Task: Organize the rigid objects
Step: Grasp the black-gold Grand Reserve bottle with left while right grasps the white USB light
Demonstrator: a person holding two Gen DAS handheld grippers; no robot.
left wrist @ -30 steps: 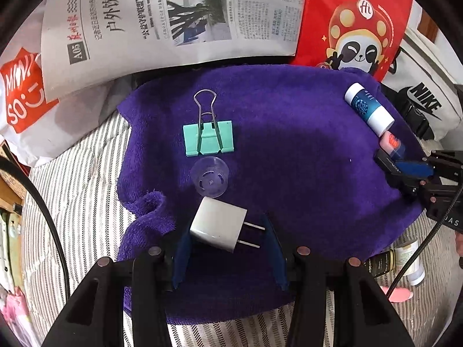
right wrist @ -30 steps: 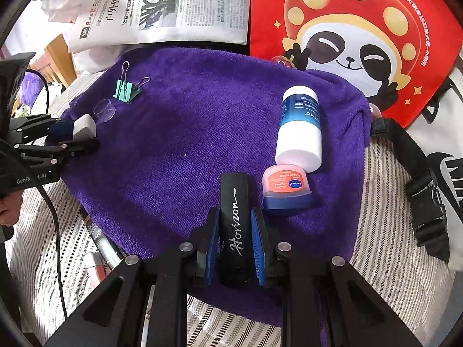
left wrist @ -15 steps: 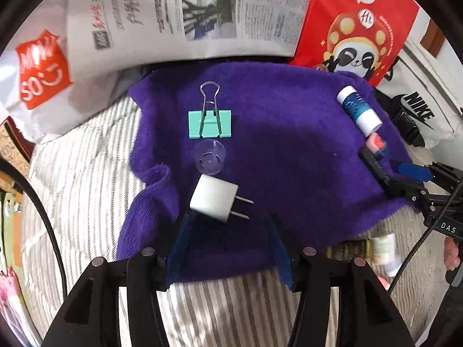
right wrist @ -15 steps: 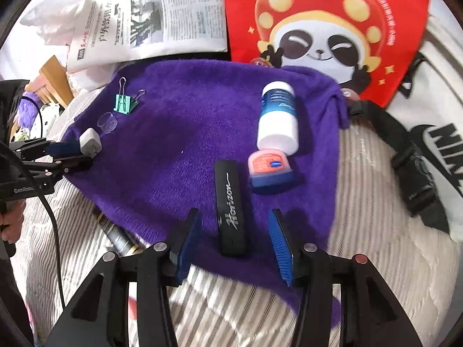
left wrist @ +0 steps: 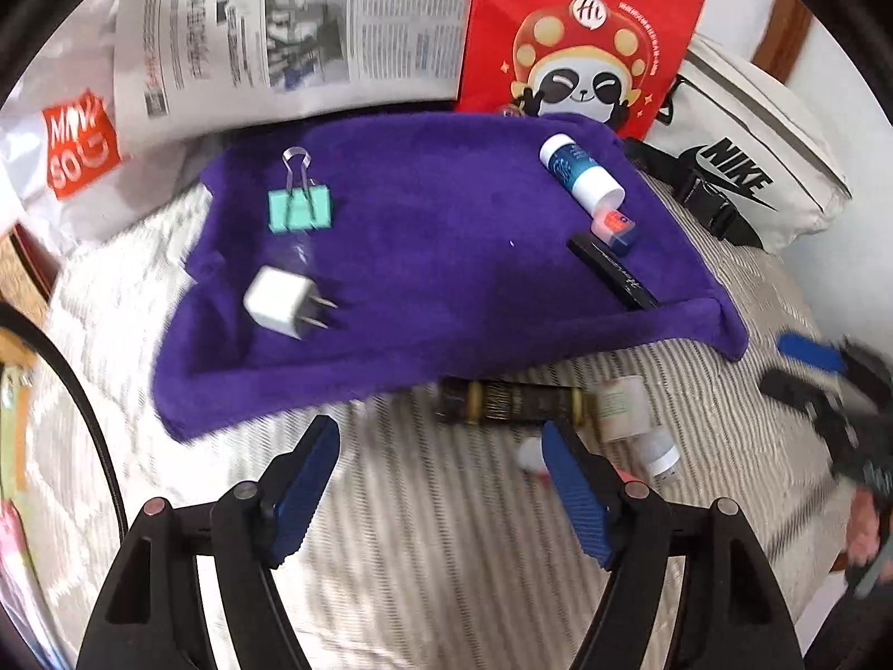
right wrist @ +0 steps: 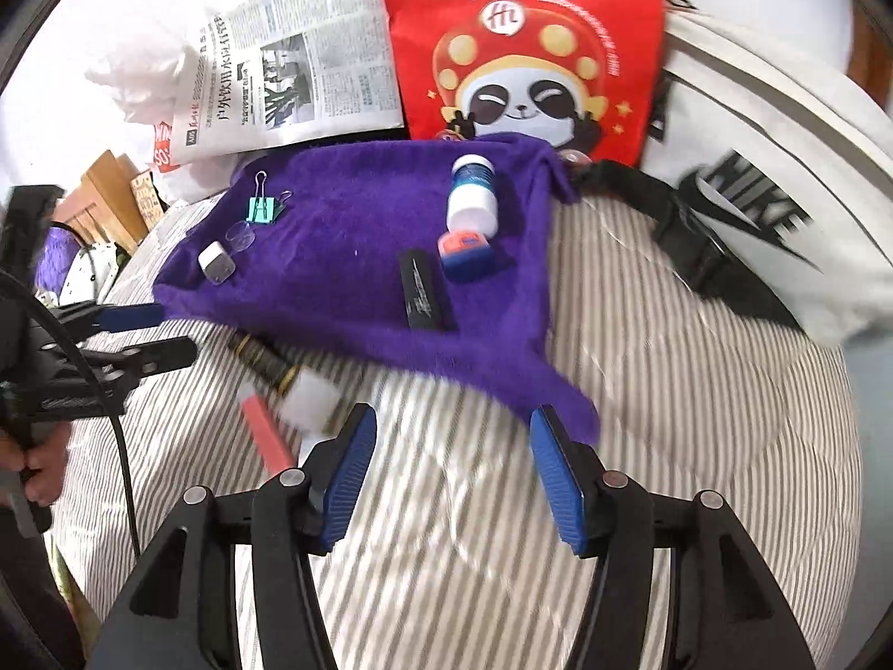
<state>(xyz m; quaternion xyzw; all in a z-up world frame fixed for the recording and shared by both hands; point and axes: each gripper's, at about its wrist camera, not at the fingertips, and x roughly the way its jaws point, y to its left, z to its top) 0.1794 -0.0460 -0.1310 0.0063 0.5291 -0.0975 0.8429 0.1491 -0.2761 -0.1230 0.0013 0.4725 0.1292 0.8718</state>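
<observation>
Left tool [left wrist: 438,480] agape, empty; right tool [right wrist: 452,469] agape, empty.

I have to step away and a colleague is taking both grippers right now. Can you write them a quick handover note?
Left gripper: open, empty, over the striped bedding in front of the purple towel.
Right gripper: open, empty, also off the towel.
On the towel: white charger plug, clear cap, green binder clip on the left; blue-and-white bottle, small pink-lidded tin, black Horizon case on the right.
Left, probably: dark tube, pink stick and small white containers lie off the towel on the bedding.
</observation>
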